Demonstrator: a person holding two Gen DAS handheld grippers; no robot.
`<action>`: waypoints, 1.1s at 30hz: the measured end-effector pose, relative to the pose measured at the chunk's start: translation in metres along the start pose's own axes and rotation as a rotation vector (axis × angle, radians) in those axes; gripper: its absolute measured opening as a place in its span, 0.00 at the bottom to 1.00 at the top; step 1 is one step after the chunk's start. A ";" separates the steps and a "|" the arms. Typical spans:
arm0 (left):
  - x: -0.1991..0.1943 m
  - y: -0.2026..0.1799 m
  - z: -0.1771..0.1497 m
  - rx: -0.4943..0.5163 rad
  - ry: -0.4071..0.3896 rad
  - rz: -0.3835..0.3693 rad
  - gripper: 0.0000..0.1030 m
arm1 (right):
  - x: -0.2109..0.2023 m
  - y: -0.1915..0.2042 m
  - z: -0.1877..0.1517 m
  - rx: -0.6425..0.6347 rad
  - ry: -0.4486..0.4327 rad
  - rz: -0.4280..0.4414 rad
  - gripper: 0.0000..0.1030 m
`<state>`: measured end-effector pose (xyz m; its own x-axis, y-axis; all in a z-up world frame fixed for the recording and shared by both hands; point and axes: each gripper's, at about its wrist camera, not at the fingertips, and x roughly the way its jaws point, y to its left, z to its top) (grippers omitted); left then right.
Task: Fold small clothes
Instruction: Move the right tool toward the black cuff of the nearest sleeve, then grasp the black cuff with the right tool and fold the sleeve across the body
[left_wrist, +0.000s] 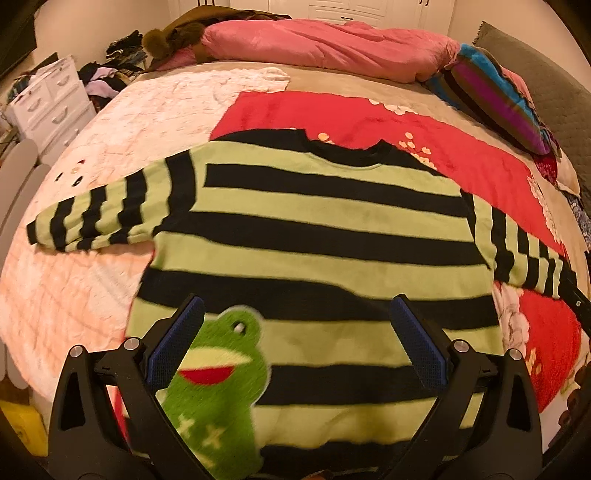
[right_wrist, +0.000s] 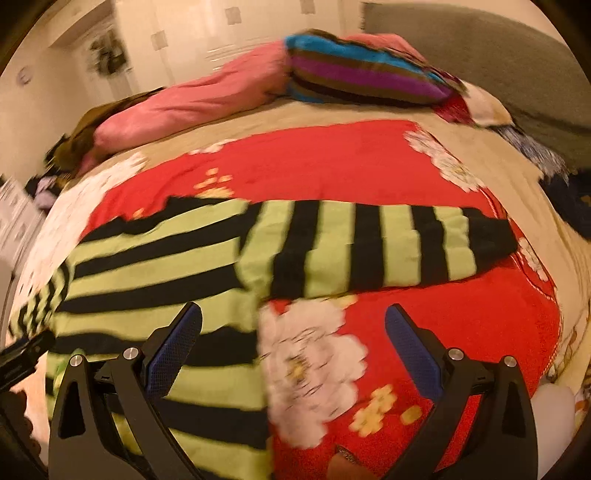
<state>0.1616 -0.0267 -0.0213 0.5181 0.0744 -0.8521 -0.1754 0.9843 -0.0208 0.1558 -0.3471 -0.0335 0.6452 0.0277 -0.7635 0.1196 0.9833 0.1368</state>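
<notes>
A small green-and-black striped sweater (left_wrist: 314, 229) lies flat on the bed, front up, collar away from me, both sleeves spread out sideways. A green frog patch (left_wrist: 218, 384) sits on its lower front. My left gripper (left_wrist: 295, 314) hovers open over the sweater's lower part, the frog patch beside its left finger. In the right wrist view the sweater's right sleeve (right_wrist: 369, 243) stretches across the red blanket. My right gripper (right_wrist: 291, 317) hangs open above the sweater's right side edge and the blanket, holding nothing.
The bed carries a red floral blanket (right_wrist: 369, 166), a pale quilted cover (left_wrist: 122, 122), a pink duvet (left_wrist: 325, 44) and a striped pillow (right_wrist: 362, 70) at the far side. A white drawer unit (left_wrist: 51, 99) and piled clothes stand left of the bed.
</notes>
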 end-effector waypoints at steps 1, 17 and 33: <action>0.004 -0.003 0.003 -0.003 0.001 -0.004 0.92 | 0.005 -0.009 0.004 0.027 0.002 -0.006 0.96; 0.069 -0.031 0.034 -0.022 0.018 0.006 0.92 | 0.043 -0.205 0.045 0.358 -0.050 -0.293 0.96; 0.117 0.002 0.019 0.009 -0.026 0.128 0.92 | 0.122 -0.264 0.047 0.426 0.102 -0.196 0.62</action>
<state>0.2378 -0.0133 -0.1115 0.5134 0.2039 -0.8335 -0.2342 0.9678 0.0925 0.2385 -0.6119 -0.1336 0.5046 -0.1127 -0.8560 0.5440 0.8114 0.2138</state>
